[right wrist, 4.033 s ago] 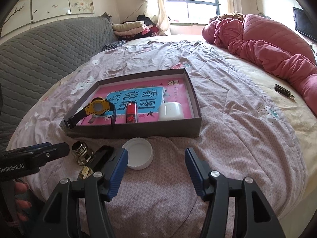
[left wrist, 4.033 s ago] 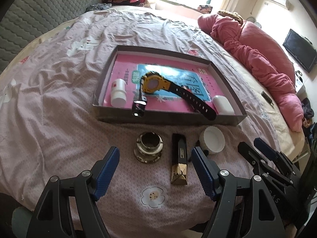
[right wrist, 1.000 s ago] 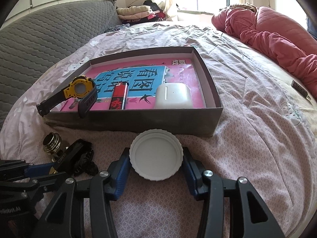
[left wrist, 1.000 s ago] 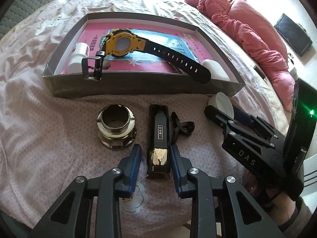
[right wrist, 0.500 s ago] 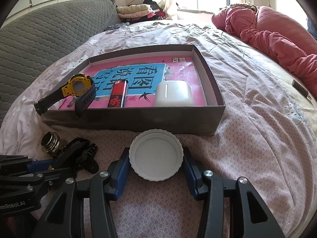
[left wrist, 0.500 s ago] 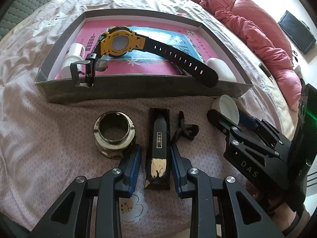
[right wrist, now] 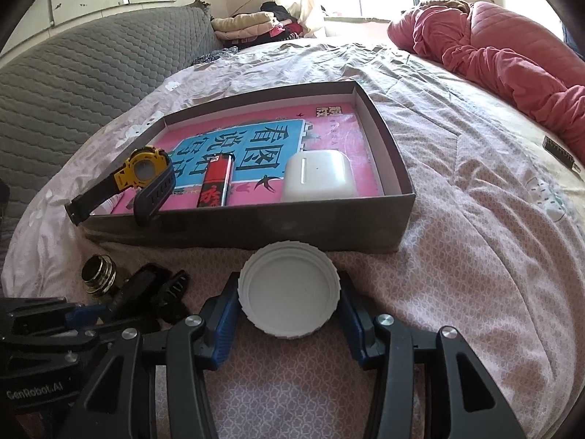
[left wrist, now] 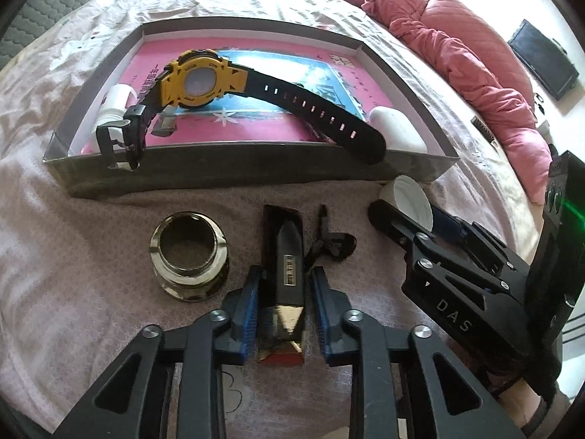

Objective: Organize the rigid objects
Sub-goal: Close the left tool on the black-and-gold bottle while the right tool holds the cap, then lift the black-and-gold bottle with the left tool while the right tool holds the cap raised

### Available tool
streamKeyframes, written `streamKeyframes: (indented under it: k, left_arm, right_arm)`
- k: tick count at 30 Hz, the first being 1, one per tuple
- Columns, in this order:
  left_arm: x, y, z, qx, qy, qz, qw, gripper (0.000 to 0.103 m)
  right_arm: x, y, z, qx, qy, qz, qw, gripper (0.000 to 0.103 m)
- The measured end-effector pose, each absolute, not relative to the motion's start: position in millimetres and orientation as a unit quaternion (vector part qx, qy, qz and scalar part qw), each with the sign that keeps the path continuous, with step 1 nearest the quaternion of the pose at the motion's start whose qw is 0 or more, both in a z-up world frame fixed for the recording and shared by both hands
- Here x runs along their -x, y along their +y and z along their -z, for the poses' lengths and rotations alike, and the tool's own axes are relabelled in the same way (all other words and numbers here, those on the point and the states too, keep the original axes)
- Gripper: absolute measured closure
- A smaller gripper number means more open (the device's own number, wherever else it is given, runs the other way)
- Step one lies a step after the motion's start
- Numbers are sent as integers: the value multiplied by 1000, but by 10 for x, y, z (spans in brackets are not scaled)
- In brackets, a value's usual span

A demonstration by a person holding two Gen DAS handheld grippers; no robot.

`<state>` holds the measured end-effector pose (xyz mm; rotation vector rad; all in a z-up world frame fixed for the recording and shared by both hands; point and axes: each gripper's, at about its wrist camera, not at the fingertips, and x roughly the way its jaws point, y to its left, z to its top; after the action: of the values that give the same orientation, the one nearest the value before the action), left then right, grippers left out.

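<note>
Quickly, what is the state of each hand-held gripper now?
Left hand-held gripper: closed on the black and gold lighter.
Right hand-held gripper: closed on the white lid.

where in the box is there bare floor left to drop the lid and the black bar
Free: the box floor behind the earbud case and lighter, toward the far wall. Crowded: the near edge, where the watch overhangs beside a white bottle.

Both wrist views sit low and close over the bed (left wrist: 73,241) — facing the box (left wrist: 234,179) (right wrist: 278,226), which they share.
</note>
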<state>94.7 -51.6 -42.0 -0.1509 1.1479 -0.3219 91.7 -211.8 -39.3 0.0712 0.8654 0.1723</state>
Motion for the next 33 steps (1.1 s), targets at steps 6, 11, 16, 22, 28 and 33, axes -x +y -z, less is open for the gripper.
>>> streamKeyframes:
  k: [6, 11, 16, 22, 28, 33]
  left_arm:
    - [-904, -524, 405, 81, 541, 160, 822, 81]
    - [-858, -542, 399, 80, 546, 158, 819, 81]
    - [-810, -487, 383, 100, 544, 154, 819, 81]
    - [-740, -433, 350, 106, 539, 153, 821, 81]
    - [-685, -405, 303, 107, 535, 151, 825, 81]
    - [-673, -358, 260, 114, 528, 149, 828, 81]
  right_arm:
    - [-889, -2165, 364, -46, 416, -85, 904, 54]
    - [-847, -2176, 342, -46, 415, -84, 905, 54]
    - [-801, -2150, 320, -42, 413, -88, 905, 54]
    - [-786, -2174, 301, -49, 411, -84, 906, 54]
    - [-748, -2160, 280, -42, 407, -86, 908, 54]
    - [-720, -2152, 250, -42, 403, -88, 910, 54]
